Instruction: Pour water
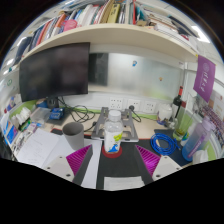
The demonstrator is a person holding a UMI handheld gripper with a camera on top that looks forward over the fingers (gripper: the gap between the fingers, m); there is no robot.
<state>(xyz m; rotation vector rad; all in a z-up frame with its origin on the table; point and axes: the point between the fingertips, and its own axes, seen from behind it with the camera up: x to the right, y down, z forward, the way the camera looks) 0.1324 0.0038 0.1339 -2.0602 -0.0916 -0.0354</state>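
Note:
A clear plastic bottle with a white cap and a blue and yellow label stands upright on the desk, just ahead of my fingers and centred between them. At its foot is a low red-rimmed object, either a cup or a dish; I cannot tell which. My gripper is open. Its magenta pads are spread wide, the left one and the right one each well clear of the bottle. Nothing is held.
A dark mat and white papers lie under the fingers. A black monitor stands at the back left under a bookshelf. To the right are a blue coiled item, a dark bottle and a purple poster.

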